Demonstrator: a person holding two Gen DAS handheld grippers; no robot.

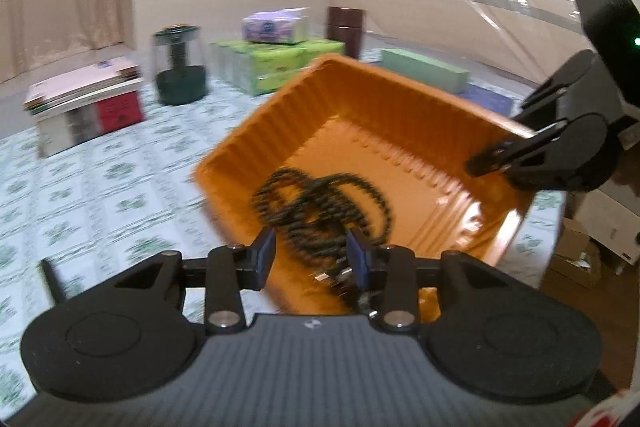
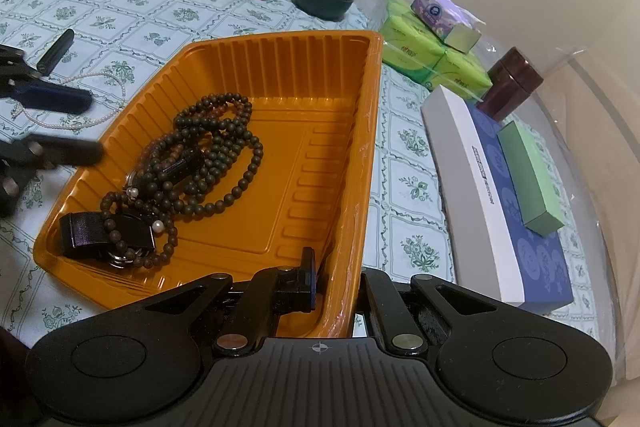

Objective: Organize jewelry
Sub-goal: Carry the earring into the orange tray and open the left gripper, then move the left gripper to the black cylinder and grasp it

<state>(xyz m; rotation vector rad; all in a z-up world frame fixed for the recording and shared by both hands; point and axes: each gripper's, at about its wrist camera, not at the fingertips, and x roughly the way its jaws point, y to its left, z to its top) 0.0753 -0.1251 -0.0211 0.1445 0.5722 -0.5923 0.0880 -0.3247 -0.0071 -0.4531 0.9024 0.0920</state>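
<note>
Right wrist view: right gripper (image 2: 335, 277) clamped on tray (image 2: 280, 45) wall, left gripper (image 1: 311, 253) half open, empty, above beads (image 2: 208, 155). Tray could tip, pearl necklace (image 2: 76, 95) beside tray forgotten lol.

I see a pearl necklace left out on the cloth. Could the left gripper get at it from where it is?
Probably yes. The pearl necklace lies on the tablecloth outside the orange tray, right beside the left gripper, whose fingers are open and empty. Nothing covers the necklace; only a dark tube lies nearby.
</note>
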